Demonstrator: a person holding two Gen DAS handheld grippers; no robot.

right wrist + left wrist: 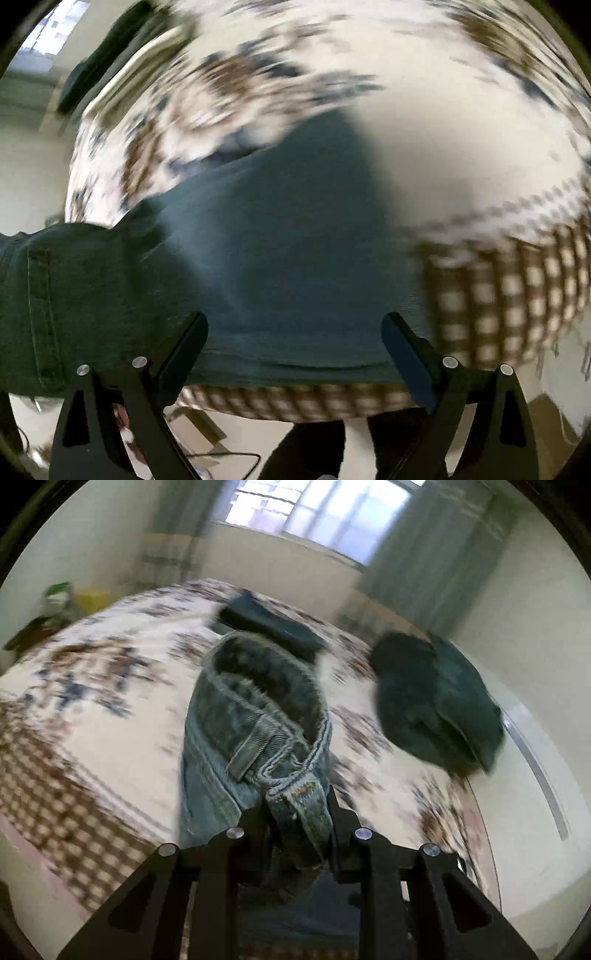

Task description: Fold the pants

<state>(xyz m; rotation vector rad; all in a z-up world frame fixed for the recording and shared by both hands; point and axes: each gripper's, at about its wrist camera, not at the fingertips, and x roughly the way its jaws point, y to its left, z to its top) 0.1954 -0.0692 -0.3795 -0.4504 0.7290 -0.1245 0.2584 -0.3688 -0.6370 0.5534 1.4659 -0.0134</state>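
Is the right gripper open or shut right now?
Open. In the right wrist view the right gripper has its jaws spread wide apart, with the dark green pants lying on the bed between and beyond them, ungripped.

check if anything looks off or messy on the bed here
The blue jeans hang bunched from the shut left claw by the waistband. A dark garment lies crumpled near the bed edge. The right claw is open.

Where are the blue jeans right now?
In the left wrist view the blue jeans hang by the waistband from the shut left gripper, above the patterned bed, in front of a folded dark garment.
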